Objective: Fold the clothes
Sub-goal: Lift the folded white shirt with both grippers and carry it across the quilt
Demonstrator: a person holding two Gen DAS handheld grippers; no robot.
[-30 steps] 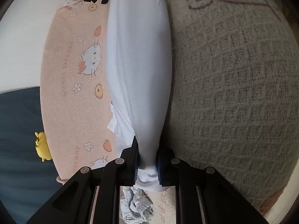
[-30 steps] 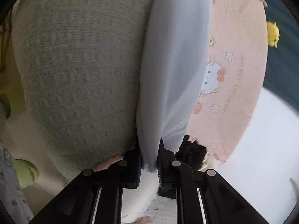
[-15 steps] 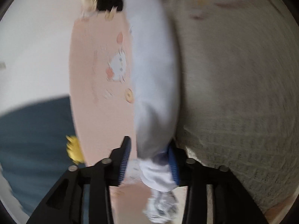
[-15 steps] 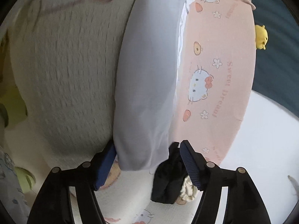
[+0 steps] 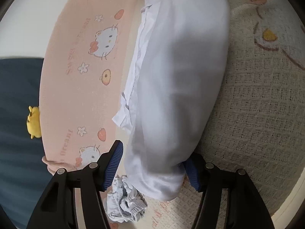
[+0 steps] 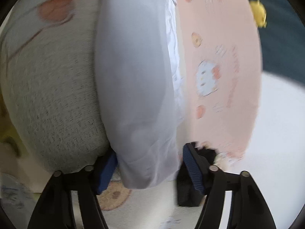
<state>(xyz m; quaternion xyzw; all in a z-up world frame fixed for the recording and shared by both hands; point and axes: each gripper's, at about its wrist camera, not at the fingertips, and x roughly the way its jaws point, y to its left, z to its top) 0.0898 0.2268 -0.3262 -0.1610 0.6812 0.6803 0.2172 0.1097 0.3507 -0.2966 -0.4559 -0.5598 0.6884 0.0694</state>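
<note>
My left gripper (image 5: pixel 152 164) sat w/ its jaws partway apart and opening; the white garment (image 5: pixel 177 80) lay btwn them. The left pad (image 5: pixel 112 166) stood clear of the cloth. The right one was mostly hidden behind the fabric, so contact there I couldn't tell. No pinch that I could see.

Right gripper (image 6: pixel 150 166): jaws wide but closing a bit, the other end of the same white garment (image 6: pixel 133 72) btwn them. The view was blurred; the cloth looked to brush the pads w/o being squeezed.

The key relation: the garment was a long folded strip, its long axis running straight ahead of each gripper, away from the fingertips. Each tool sat at one short end, so neither hand was nearer overall; each owned its own end. The strip rested on the bedding, the pink cat-print blanket (image 5: pixel 82 80) to the left of my left tool and the cream waffle blanket (image 5: pixel 257 114) to its right. A loose layered edge showed on the strip's pink-blanket side.

My guess: the next fold would go across the long axis, end to end. A small crumpled grey-white item (image 5: pixel 124 206) lay just under the left jaws, near enough to snag.
</note>
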